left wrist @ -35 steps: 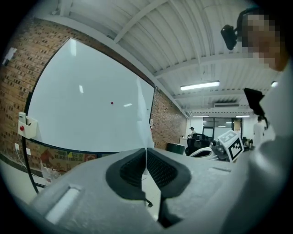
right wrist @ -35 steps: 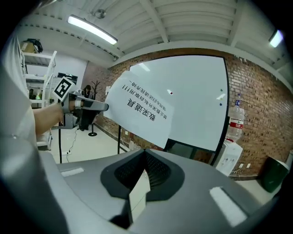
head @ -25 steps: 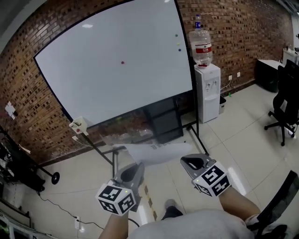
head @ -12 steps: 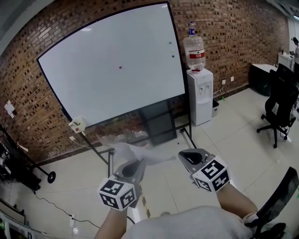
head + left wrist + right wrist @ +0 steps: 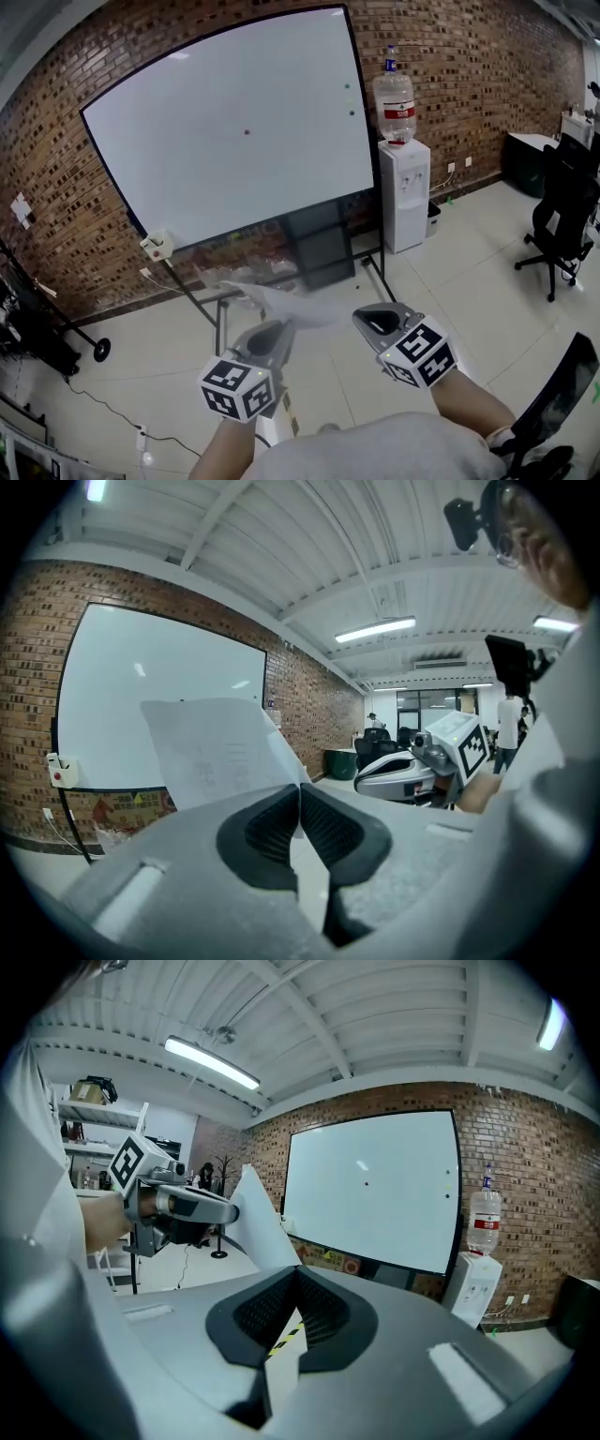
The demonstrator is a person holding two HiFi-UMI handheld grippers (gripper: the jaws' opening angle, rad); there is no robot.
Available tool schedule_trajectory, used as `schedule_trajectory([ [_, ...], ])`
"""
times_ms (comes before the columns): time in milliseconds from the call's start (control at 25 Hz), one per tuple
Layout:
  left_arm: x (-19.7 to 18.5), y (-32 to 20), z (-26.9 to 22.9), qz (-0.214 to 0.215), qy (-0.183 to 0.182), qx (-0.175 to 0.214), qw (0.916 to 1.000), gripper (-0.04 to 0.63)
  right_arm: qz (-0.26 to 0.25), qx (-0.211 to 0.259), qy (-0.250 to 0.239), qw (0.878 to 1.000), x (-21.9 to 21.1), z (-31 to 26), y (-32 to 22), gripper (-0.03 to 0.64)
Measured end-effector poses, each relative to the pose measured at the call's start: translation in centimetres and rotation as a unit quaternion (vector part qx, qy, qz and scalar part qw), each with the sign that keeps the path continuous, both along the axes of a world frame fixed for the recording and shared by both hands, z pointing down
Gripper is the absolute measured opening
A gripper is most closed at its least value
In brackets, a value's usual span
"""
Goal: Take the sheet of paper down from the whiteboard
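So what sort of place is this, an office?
Most likely an office or lab workroom. A large whiteboard stands on a frame against a brick wall, a water dispenser with a bottle on top sits beside it, and a black office chair stands on the tiled floor.

Head view looks steeply down from above, near the left gripper [image 5: 279, 326] and right gripper [image 5: 361, 315], facing the far whiteboard [image 5: 234, 131]. Each gripper view sits just behind its jaws. All three share whiteboard, brick wall [image 5: 450, 56] and paper [image 5: 281, 302].
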State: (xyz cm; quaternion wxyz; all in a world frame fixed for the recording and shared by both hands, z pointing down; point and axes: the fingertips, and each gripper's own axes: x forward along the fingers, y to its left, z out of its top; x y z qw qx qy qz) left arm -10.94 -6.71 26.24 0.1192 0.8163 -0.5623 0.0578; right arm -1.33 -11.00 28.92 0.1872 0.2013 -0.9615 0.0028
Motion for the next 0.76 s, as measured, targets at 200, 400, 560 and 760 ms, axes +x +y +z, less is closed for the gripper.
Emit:
schedule_trajectory([
  [200,0.4,0.5,0.3,0.002,0.002,-0.002,1.0,0.009,0.003,-0.004,-0.003,1.0,0.3,0.2,0.2,0.0],
  [400,-0.1,1.1,0.8,0.0,0.004,-0.003,1.0,0.009,-0.003,-0.009,0.0,1.0,-0.5,0.8,0.9,0.0],
  [560,-0.8,2.1,1.5,-0.007,0.007,-0.009,0.9999,0.009,-0.011,-0.012,0.004,1.0,-1.2,1.3,1.8,0.0],
  [760,-1.3,2.6,0.7,-0.011,0.006,0.0,0.9999,0.009,-0.016,-0.007,0.003,1.0,-1.7,0.9,2.4,0.0],
])
